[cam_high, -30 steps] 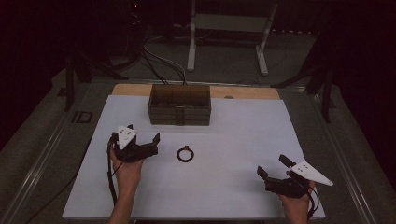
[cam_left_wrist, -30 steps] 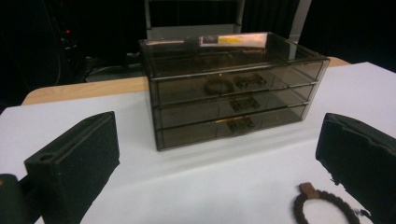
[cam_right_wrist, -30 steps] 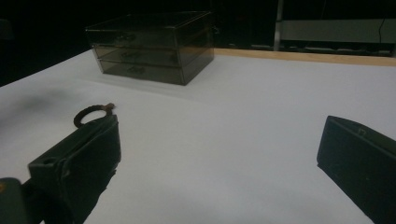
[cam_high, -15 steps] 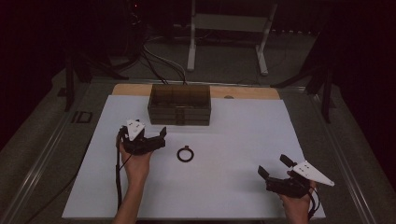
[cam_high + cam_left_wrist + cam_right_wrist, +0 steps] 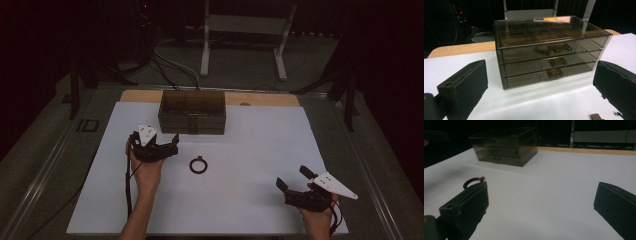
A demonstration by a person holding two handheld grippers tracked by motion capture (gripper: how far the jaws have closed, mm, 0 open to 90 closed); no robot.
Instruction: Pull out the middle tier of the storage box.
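We are noting the left gripper (image 5: 159, 146) has moved right and farther since a second ago, now sitting near the smoky drawer box (image 5: 192, 112), jaws spread wide, holding nothing. The right gripper (image 5: 296, 185) is staying near-right, jaws spread, empty. The dark ring (image 5: 198, 165) is lying mid-sheet, untouched.

Count: 1 drawer box (image 5: 192, 112), smoked plastic, 3 drawers, each with 1 handle. 1 dark ring (image 5: 198, 165) on the sheet just in front of the box. 2 grippers: left (image 5: 167, 146), right (image 5: 292, 181), both near the ring's side of the box.
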